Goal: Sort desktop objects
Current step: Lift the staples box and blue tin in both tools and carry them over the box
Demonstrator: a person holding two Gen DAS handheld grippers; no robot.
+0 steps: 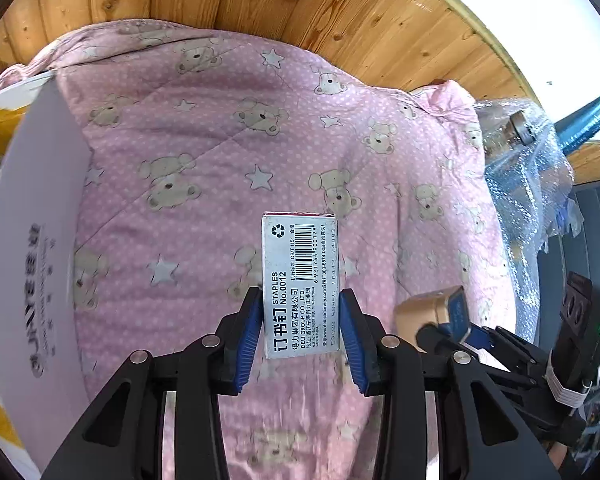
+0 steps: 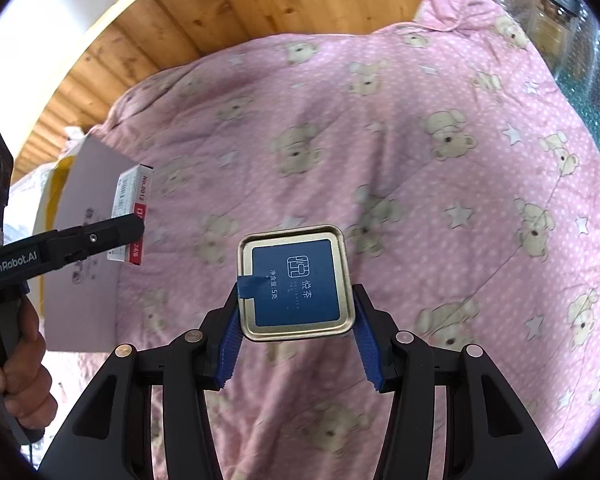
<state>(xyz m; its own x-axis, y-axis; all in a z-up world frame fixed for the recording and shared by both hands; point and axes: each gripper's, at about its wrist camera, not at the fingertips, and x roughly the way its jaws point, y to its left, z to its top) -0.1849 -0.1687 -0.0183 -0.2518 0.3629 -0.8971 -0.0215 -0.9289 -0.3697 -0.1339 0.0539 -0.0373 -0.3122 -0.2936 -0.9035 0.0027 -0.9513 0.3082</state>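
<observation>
Left wrist view shows the left gripper [image 1: 300,330] closed on a staple box [image 1: 300,284], its blue pads pressed against the two long sides near the box's lower end, the barcode face turned up to the camera. The box is held clear above the pink bear-print quilt [image 1: 204,152], not resting on it. In the right wrist view the right gripper [image 2: 296,334] is clamped on a small square tea tin [image 2: 296,284] with a blue label, gripped by its two side walls and also raised off the quilt.

Both things look picked up and in transit, so the step in hand is probably the carry toward a container. The likely target is the white cardboard box [image 1: 32,208] standing at the quilt's left edge; from the right wrist view the staple box [image 2: 134,216] is already just beside that box's wall. The next move would call for lifting over the wall's rim, then opening the jaws only once each item is above the inside.

The middle of the quilt is bare and gives free room. The two grippers are close together, so they should go in one after the other. At the quilt's right edge a bubble-wrapped bundle [image 1: 524,168] crowds the margin.
</observation>
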